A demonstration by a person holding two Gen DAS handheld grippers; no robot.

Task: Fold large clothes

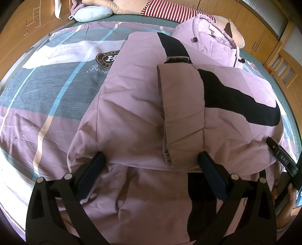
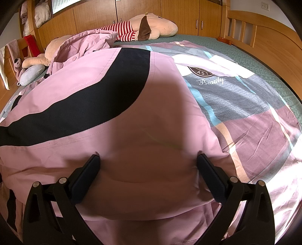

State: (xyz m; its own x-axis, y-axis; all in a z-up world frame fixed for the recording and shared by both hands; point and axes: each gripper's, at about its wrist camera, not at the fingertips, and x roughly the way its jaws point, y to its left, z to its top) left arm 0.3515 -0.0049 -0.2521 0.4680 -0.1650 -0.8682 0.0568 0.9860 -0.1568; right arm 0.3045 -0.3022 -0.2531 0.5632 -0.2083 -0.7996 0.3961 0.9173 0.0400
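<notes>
1. On the bed [image 1: 47, 90]: pink jacket [image 1: 132, 105], sleeve [image 1: 181, 105] folded across it.
2. Left gripper [image 1: 151, 162] fingers spread wide, released, over jacket hem.
3. Right gripper [image 2: 148, 162] likewise released, over the jacket.

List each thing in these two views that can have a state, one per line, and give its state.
left gripper: open, fingers spread over the jacket
right gripper: open, fingers spread over the jacket
pink jacket: lying on the bed, partly folded
sleeve: folded in across the jacket
hood: unfolded, rumpled at the far end
quilt: spread flat, lightly creased
cupboard doors: closed
</notes>
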